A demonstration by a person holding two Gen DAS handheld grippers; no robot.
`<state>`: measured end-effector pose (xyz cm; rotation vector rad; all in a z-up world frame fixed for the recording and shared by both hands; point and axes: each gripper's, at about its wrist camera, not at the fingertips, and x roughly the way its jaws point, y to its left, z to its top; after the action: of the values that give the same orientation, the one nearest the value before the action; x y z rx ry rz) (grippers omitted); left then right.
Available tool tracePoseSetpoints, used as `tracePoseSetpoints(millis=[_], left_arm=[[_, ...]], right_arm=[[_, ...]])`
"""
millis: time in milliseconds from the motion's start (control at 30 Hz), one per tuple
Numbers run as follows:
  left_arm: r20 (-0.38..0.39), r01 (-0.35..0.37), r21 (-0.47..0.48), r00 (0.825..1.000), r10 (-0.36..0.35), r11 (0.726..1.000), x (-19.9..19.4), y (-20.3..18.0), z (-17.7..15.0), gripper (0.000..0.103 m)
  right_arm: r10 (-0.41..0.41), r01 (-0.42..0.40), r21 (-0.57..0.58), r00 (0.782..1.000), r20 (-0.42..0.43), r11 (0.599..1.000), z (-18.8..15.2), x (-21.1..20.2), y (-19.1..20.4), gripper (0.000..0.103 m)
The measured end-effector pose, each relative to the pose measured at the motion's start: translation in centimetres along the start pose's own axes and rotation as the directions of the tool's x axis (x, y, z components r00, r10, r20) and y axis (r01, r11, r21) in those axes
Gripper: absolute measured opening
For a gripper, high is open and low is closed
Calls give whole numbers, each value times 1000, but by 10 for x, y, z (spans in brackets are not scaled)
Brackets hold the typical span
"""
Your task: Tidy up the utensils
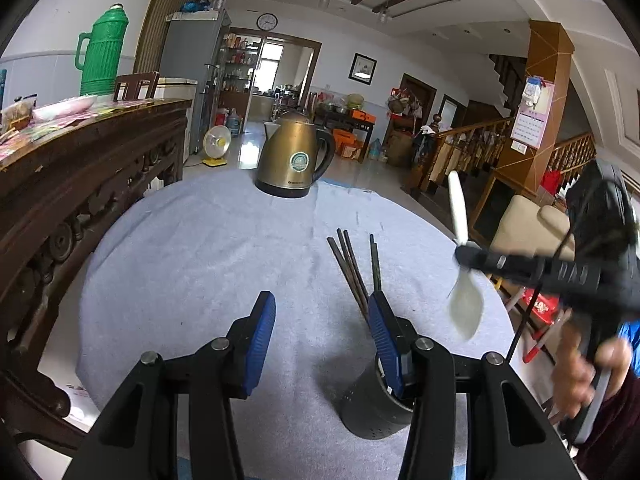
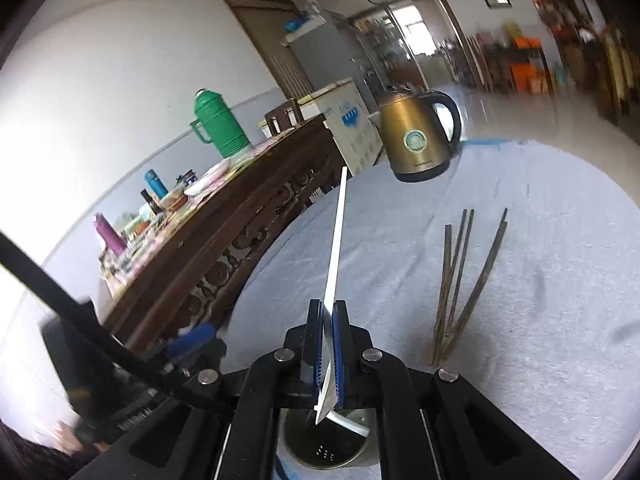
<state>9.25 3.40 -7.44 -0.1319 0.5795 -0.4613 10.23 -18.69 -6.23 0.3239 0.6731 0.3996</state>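
My right gripper is shut on a white plastic spoon. The handle points up and away, and the bowl hangs just above the dark metal utensil holder. In the left wrist view that gripper hovers at the right with the spoon above the table, a hand behind it. My left gripper is open, with only cloth between its blue pads. Its right finger overlaps the rim of the holder; whether they touch I cannot tell. Several dark chopsticks lie on the cloth beyond the holder.
A brass electric kettle stands at the far edge of the round table, which is covered in blue-grey cloth. A carved wooden sideboard runs along the left, bearing a green thermos and clutter. A beige chair sits to the right.
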Motion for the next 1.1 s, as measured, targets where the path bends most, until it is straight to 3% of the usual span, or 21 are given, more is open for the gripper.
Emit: tracePoseSetpoints(millis=[233, 300, 400, 467, 533, 667, 767, 900, 1033, 1100], left_arm=[[6, -31, 1, 1000, 31, 1000, -9, 7, 2, 53], [4, -38, -1, 999, 38, 999, -6, 10, 4, 53], [-11, -39, 0, 999, 39, 999, 3, 12, 10, 53], [-22, -41, 9, 999, 41, 999, 12, 13, 14, 54], [-33, -48, 22, 998, 49, 999, 21, 14, 19, 54], [-87, -37, 36, 995, 40, 999, 47, 19, 34, 54], [-158, 16, 18, 987, -13, 1000, 79, 25, 53, 54], [-298, 77, -13, 952, -77, 997, 149, 27, 82, 54], [-394, 82, -47, 914, -94, 996, 218, 19, 100, 54], [-430, 90, -63, 896, -108, 994, 249, 14, 103, 47]], right_arm=[[-86, 83, -91, 996, -31, 992, -47, 11, 13, 6], [-90, 87, -91, 996, -23, 992, -47, 1, 9, 19], [-105, 106, -30, 993, 46, 994, -37, -16, -9, 34], [-112, 111, 19, 992, 63, 994, -28, -21, -23, 38], [-103, 97, 80, 992, 75, 992, -21, -26, -40, 38], [-180, 174, 128, 983, 36, 976, -6, -13, -72, 38], [-202, 201, 211, 979, -19, 957, 6, 5, -110, 38], [-191, 207, 297, 978, -83, 932, 26, 33, -154, 38], [-202, 246, 339, 966, -160, 908, 58, 67, -191, 38], [-214, 271, 347, 958, -193, 898, 74, 85, -206, 38]])
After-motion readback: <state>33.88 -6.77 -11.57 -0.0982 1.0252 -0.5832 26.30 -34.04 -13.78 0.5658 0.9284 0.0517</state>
